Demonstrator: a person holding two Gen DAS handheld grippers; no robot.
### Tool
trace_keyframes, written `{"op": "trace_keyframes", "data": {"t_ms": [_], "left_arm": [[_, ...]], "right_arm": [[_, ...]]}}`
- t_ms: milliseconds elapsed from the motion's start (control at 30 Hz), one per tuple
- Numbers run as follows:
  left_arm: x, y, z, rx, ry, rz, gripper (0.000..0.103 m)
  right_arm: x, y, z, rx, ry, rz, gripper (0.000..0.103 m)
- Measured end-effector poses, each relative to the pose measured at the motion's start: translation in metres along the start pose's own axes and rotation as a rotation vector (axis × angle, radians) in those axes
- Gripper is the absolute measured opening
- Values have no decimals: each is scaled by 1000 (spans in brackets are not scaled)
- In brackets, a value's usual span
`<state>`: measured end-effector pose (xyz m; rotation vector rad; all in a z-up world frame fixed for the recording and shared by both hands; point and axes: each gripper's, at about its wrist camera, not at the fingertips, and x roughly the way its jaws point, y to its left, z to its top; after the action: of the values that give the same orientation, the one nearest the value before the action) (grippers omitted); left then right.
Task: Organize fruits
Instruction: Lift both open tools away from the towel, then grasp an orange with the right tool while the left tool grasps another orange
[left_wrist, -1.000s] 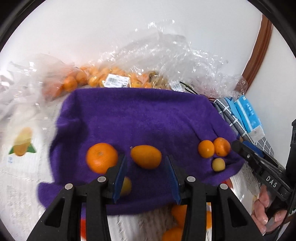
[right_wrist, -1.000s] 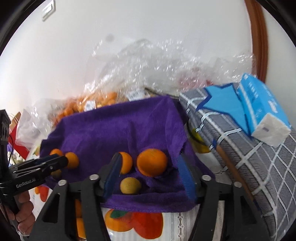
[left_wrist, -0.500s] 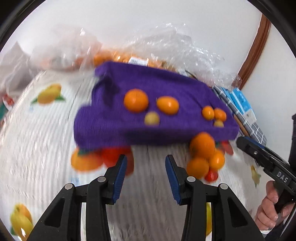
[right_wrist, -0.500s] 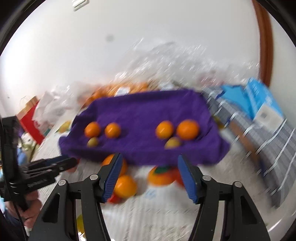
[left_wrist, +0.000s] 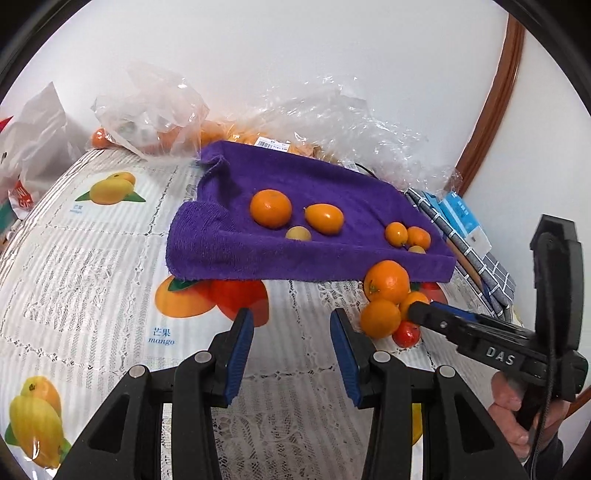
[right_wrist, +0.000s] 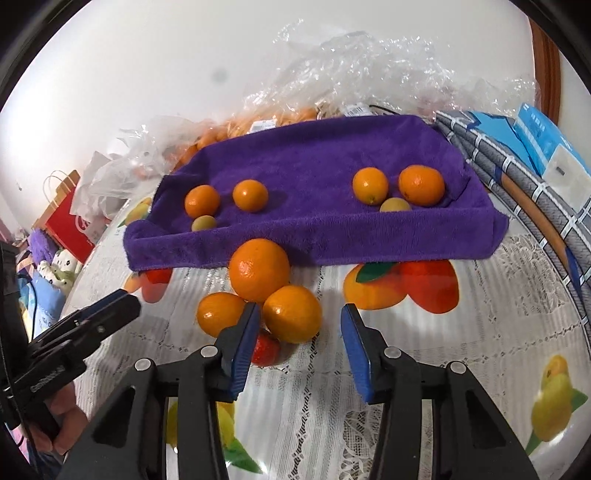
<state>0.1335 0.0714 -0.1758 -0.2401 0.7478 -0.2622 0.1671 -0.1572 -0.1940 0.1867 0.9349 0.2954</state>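
Note:
A purple towel (left_wrist: 310, 184) (right_wrist: 325, 147) lies on the table with two groups of small fruits on it: an orange (left_wrist: 270, 208), an oval orange fruit (left_wrist: 324, 218) and a yellowish one (left_wrist: 298, 233) at left, three more (left_wrist: 396, 233) at right. In front of the towel sit three oranges (right_wrist: 258, 268) (right_wrist: 291, 313) (right_wrist: 220, 314) and a small red fruit (right_wrist: 265, 349). My left gripper (left_wrist: 291, 350) is open and empty above the tablecloth. My right gripper (right_wrist: 300, 339) is open, with an orange just ahead of its jaws.
Clear plastic bags of oranges (left_wrist: 155, 107) (right_wrist: 332, 74) stand behind the towel against the wall. A grey checked cloth (right_wrist: 517, 177) and blue tissue packs (right_wrist: 546, 147) lie at right. A red paper bag (right_wrist: 70, 218) is at far left. The tablecloth (left_wrist: 92, 258) has printed fruit.
Both grippers have pulled back from the towel toward the table's near side. The pile of oranges in front of the towel has come into view.

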Motion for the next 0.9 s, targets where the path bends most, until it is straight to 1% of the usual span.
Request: {"op": "trace_keyframes", "data": {"t_ms": [100,133,200,333,400,467,567,633,700,800,900], "left_arm": [[0,-3,0,12,-4,-4,41],[-1,-2,0,12,-5,-6,41],[-1,-2,0,9,-5,-13,41],[2,1,0,-1,7,-17,41],[3,1,0,-4,12,-18,41],[4,1,0,-2,19,-19,41],[4,-2,-1,14,25,-31,41],[4,-4,-1,29,30,-44,41],[5,-6,-2,40,35,-50,41],[4,-7,-2,51,41,-72,41],[3,-11,-3,60,41,-74,41]], "right_arm": [[4,-1,1,11,8,9,44],[5,0,2,8,9,12,43],[6,2,2,-1,10,28,36],[2,4,4,-15,-7,-4,35],[-11,-3,2,-14,-37,-32,35],[-24,-13,-2,-26,-54,-95,35],[-40,-30,-15,-49,-49,-181,35],[-44,-41,-24,-49,-31,-207,35],[-44,-49,-29,-41,-28,-211,35],[-41,-54,-35,-17,-49,-190,35],[-33,-55,-35,-9,-32,-173,35]]}}
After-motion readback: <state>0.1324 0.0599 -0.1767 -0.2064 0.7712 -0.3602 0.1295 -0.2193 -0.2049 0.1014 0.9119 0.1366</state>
